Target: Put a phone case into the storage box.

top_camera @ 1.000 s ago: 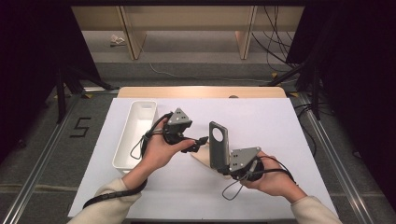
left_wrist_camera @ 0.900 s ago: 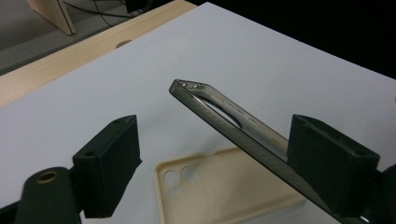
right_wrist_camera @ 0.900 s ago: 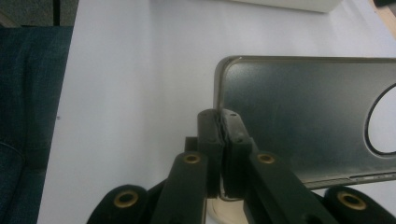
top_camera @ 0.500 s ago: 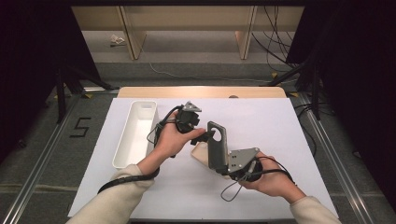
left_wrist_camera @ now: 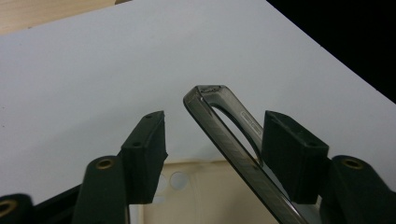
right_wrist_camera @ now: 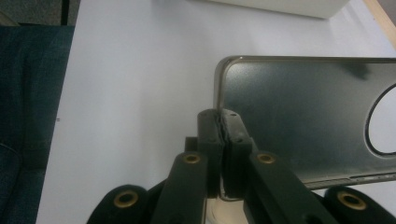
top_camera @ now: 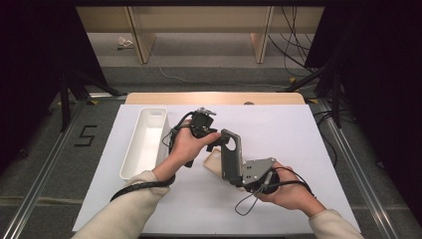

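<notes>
A dark grey phone case (top_camera: 230, 154) stands upright above the white table sheet, and my right gripper (top_camera: 240, 175) is shut on its lower edge. In the right gripper view the jaws (right_wrist_camera: 222, 126) pinch the case's rim (right_wrist_camera: 299, 121); its round camera hole is at the right. My left gripper (top_camera: 218, 143) has reached the top of the case. Its jaws have just been closing, with the case's top corner (left_wrist_camera: 233, 140) between them: close against the right pad (left_wrist_camera: 292, 158), apart from the left pad (left_wrist_camera: 147, 149). A beige phone case (top_camera: 213, 162) lies flat underneath.
A long white tray (top_camera: 144, 142) stands on the left of the sheet (top_camera: 298, 134), beside my left hand. The tray's wall (right_wrist_camera: 280, 7) crosses the top of the right gripper view. The table's wooden back edge (top_camera: 214, 98) lies beyond, with dark floor on both sides.
My left hand has moved right, from beside the tray to the top of the dark case, and its jaws have narrowed around that corner. The right hand kept still.
</notes>
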`<state>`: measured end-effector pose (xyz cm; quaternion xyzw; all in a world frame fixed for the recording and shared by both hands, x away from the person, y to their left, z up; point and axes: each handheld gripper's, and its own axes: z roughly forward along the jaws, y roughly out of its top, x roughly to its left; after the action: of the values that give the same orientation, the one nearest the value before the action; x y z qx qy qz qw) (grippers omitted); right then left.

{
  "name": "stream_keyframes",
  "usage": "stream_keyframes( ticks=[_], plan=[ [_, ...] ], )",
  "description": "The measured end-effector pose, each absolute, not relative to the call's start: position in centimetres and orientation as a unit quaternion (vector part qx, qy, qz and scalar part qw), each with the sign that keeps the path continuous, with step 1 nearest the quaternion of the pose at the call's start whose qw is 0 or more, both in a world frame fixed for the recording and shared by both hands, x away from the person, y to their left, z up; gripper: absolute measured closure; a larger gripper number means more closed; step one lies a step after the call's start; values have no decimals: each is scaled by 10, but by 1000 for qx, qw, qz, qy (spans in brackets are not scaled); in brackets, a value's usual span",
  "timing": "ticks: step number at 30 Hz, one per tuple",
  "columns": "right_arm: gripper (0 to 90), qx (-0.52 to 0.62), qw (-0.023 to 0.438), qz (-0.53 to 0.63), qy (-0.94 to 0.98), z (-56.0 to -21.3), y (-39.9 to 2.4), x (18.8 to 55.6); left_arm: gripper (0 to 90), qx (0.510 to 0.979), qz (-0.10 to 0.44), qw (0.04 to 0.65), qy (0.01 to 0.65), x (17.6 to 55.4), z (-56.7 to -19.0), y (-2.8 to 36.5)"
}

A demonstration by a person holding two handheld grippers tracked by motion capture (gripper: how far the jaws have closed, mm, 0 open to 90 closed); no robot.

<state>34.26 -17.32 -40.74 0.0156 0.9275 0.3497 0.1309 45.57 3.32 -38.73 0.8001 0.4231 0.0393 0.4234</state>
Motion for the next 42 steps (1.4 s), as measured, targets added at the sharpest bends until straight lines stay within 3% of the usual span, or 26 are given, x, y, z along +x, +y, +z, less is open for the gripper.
stream_keyframes(
  ticks=[10,23,33,42],
  plan=[
    [887,7,130,340,931,-408,-170,340,614,792,22,421,442,458,-387,34],
    [889,-3,123,325,938,-413,-165,339,690,782,8,437,444,454,-381,34],
    [889,3,128,304,944,-420,-162,340,803,760,-19,477,441,444,-369,26],
    [887,14,151,300,942,-420,-165,346,833,764,2,492,418,438,-358,21]
  ],
)
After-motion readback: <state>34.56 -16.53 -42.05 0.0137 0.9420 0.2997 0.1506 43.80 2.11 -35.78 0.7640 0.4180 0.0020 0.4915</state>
